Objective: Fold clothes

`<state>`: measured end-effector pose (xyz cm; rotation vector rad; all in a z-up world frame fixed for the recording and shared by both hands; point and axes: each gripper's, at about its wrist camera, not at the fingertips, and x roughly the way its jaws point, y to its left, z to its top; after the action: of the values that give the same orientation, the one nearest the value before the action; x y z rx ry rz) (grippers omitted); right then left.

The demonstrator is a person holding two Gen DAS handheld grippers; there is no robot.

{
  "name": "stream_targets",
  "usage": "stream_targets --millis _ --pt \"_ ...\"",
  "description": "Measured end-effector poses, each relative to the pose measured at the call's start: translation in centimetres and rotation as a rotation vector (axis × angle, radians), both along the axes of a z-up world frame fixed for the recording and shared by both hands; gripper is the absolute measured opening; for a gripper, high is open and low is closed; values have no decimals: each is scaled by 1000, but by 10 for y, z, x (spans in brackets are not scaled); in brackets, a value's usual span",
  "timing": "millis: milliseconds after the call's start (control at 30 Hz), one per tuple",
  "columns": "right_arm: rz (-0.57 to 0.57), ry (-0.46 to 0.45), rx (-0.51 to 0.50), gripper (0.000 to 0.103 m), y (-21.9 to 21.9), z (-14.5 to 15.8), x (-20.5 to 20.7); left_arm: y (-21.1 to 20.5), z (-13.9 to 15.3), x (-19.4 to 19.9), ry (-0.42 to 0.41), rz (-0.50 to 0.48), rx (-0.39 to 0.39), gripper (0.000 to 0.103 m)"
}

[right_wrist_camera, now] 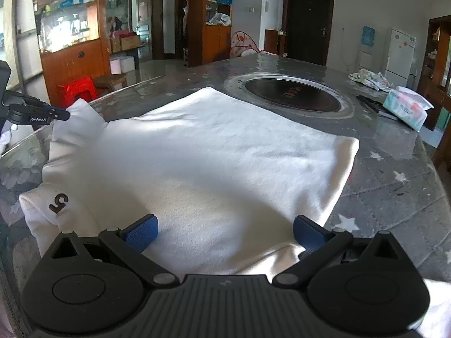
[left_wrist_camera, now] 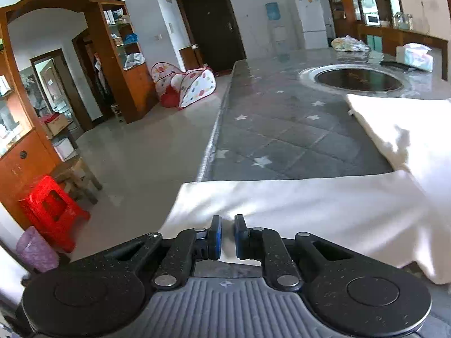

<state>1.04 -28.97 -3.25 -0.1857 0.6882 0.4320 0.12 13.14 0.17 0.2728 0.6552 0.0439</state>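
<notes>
I had the white, soft-knit garment (right_wrist_camera: 214, 152) spread flat across the grey star-patterned table top (right_wrist_camera: 394, 169), its far edge close to the round dark inset plate (right_wrist_camera: 291, 95) at the table's centre. My left gripper (left_wrist_camera: 227, 236) was pinched nearly closed on the white cloth (left_wrist_camera: 282, 200) at one sleeve end near the table's edge; a thin strip of fabric showed between the blue pads (left_wrist_camera: 215, 238), so I took it as gripped, though the blur made that hard to confirm. From the right wrist view that left gripper (right_wrist_camera: 60, 114) sat at the sleeve's tip. My right gripper (right_wrist_camera: 224, 235) stood wide open, its fingers (right_wrist_camera: 142, 233) resting low over the near hem, holding nothing. A pale-green tissue pack (right_wrist_camera: 406, 108) and a crumpled patterned cloth (right_wrist_camera: 369, 77) lay well apart on the far side.
</notes>
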Motion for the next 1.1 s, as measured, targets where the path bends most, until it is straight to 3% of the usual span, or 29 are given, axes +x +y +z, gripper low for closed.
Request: stream_targets --millis 100,167,233,367,467,633,733,867,967,1100 --pt "35 -14 17 103 12 8 -3 -7 13 -5 7 -12 -103 12" --pt "59 -23 28 103 20 14 -4 -20 23 -15 -7 -74 -175 13" --pt "83 -33 39 103 28 19 -6 -38 28 -26 -11 -162 -192 13" --pt "163 -40 -2 103 49 14 -15 -68 20 -41 17 -284 -146 13" --pt "222 -49 -51 103 60 8 -28 -75 3 -51 58 -309 -112 12" --pt "255 -55 -57 103 55 9 -54 -80 -2 -71 33 -330 -27 12" --pt "218 -48 -4 103 37 19 -62 -78 2 -71 42 -317 -21 14" --pt "68 -49 40 103 -6 28 -66 -78 17 -69 24 -300 -76 23" --pt "-54 -29 68 103 -40 26 -65 -95 28 -69 3 -345 -129 30" --pt "-202 -5 97 103 -81 18 -64 -129 30 -66 4 -442 -187 30"
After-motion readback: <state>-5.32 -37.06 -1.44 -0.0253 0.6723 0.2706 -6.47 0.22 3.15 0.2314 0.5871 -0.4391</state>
